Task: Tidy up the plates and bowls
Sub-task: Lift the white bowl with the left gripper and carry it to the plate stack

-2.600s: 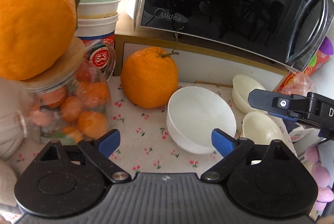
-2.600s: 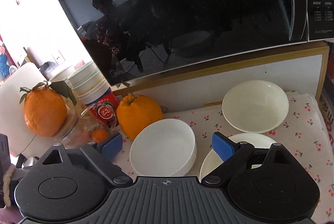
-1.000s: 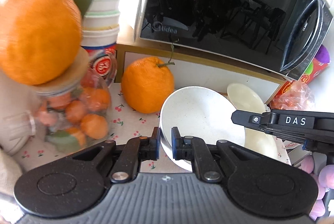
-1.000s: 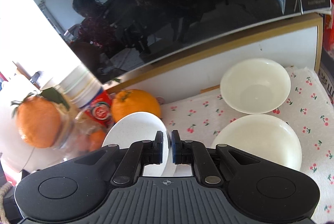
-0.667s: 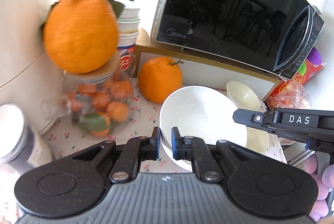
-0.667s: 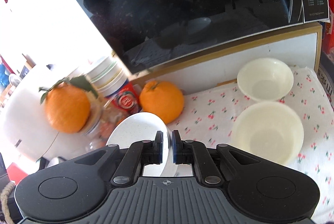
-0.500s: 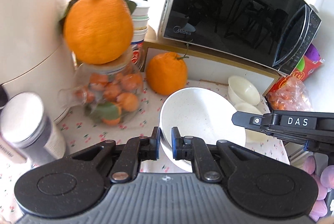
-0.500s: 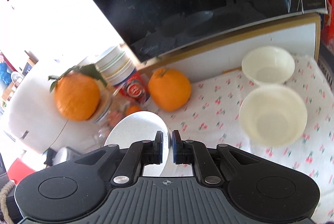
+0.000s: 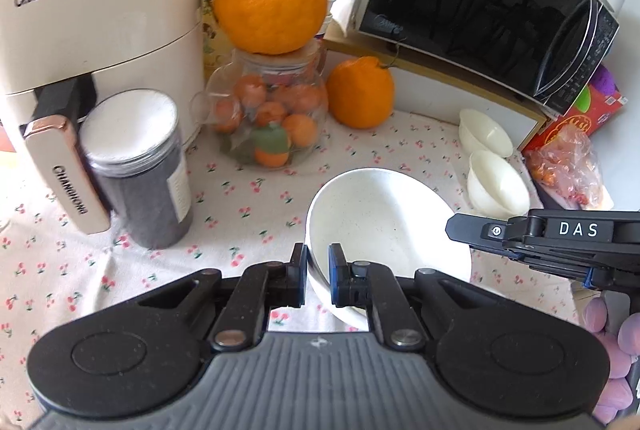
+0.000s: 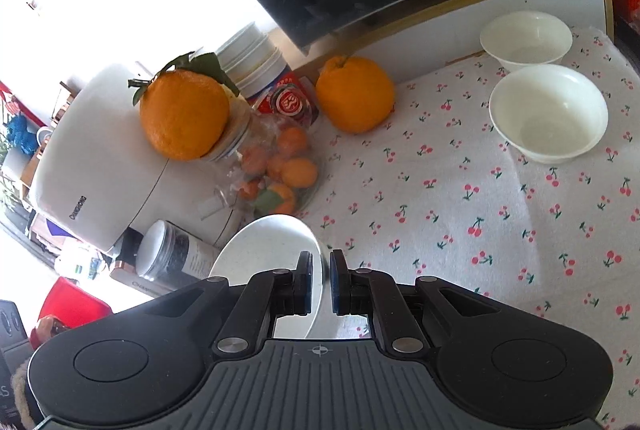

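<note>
Left wrist view: both grippers, left & right, stay clamped on opposite rims of the speckled white ceramic bowl. It's now carried away from the two cream bowls, over the cherry-print cloth, w/ the beige air fryer newly in view.

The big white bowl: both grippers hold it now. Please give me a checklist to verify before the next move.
1. Left gripper clamped on the big white bowl rim: ok.
2. Right gripper clamped on the opposite rim: ok.
3. Bowl clear of the cloth: cannot tell.
4. Bowl empty: ok.
5. Two small bowls upright and empty, ready for stacking: ok.
6. Glass jar away from the bowl: ok.
</note>
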Tool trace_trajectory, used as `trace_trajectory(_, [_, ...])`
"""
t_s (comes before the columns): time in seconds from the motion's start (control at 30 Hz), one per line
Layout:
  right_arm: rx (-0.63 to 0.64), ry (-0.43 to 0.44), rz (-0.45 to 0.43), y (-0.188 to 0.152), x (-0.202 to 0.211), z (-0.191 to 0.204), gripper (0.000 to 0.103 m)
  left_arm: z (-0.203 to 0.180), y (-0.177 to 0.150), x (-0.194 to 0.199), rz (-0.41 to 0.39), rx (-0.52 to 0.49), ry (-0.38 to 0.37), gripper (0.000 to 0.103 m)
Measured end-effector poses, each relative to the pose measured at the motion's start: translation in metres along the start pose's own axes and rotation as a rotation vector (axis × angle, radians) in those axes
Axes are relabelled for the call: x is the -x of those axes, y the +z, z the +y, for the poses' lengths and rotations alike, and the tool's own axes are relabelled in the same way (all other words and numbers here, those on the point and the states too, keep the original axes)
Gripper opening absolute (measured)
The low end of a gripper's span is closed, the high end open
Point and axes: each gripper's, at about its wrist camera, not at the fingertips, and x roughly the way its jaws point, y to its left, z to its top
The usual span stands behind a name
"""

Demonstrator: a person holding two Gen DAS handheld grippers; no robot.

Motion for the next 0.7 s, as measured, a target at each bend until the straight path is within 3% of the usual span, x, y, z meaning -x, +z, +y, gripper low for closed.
trace_trajectory(0.37, [0.065,-0.004,0.131,-0.041,-0.027,0.026,0.01,0.032,-0.024,0.005,0.057,-0.055,0.055,0.009])
trace_trajectory(0.7, [0.128,-0.011,0.207,-0.058,-0.049,0.047,0.01,0.055,-0.037,0.003,0.114,-0.067,0.074,0.01])
